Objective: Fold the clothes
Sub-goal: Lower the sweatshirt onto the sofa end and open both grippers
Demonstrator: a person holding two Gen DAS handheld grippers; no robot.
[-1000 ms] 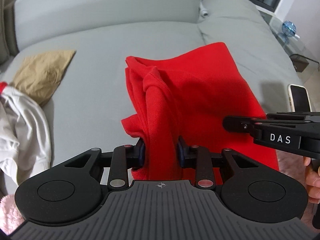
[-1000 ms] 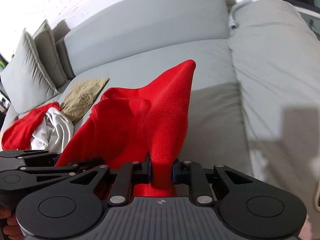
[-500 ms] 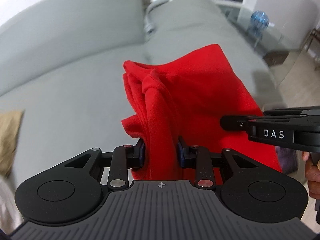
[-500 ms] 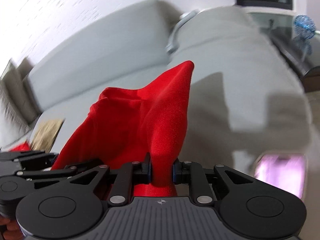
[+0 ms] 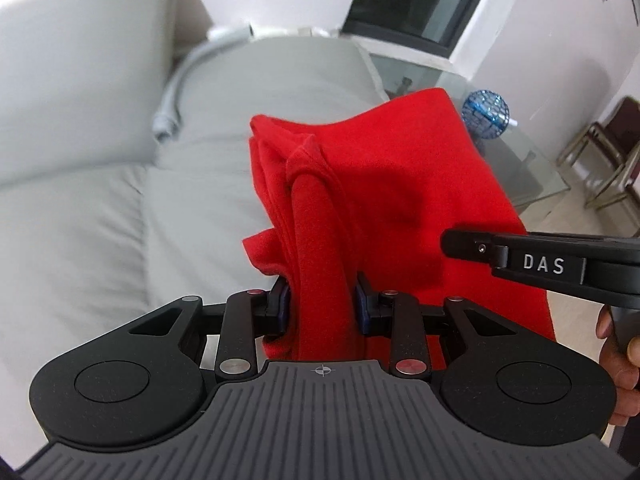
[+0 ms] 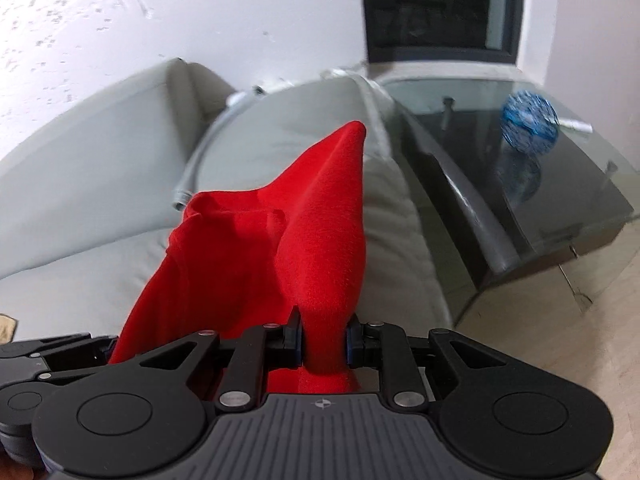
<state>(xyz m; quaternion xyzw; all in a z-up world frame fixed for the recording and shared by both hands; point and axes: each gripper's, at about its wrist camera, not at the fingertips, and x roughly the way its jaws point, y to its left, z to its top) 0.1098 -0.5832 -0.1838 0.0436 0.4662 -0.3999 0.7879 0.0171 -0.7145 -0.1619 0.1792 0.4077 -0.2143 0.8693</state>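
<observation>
We carry the folded red garment (image 5: pixel 400 200) over the sofa (image 5: pixel 100 200); left tongs (image 5: pixel 322 300) and right tongs (image 6: pixel 322 336), jaws opening, each pinch its six-o'clock edge. Setting down remains.

I observe the garment (image 5: pixel 400 200) hanging over the sofa (image 5: pixel 100 220); a tabletop (image 6: pixel 560 184) stands right of the sofa, carrying a ball (image 6: pixel 530 126).

Right gripper (image 6: pixel 323 340) jaws opening around red garment (image 6: pixel 320 240).
</observation>
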